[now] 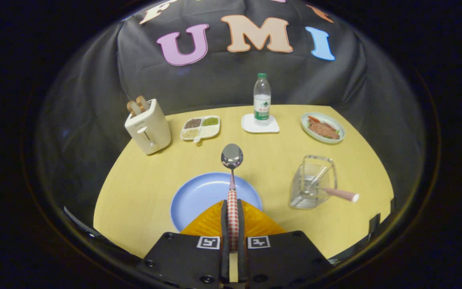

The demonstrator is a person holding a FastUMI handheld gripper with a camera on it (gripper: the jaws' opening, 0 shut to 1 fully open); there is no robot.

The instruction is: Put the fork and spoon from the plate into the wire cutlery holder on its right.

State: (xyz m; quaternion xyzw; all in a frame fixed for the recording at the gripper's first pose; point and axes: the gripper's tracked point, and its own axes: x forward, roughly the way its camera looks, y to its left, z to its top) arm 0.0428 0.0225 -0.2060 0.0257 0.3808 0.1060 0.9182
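Nearest, the gripper has its fingers closed tight on the checked handle of the spoon, which juts straight ahead with its bowl raised over the far rim of the blue plate. Holding it by the handle probably leaves the bowl free to go first into the wire cutlery holder, which stands to the right of the plate. The fork is already in there (handle leaning out to the right), so the spoon looks like the last piece. Farther off sit a toaster, a divided snack tray, a water bottle and a food dish.
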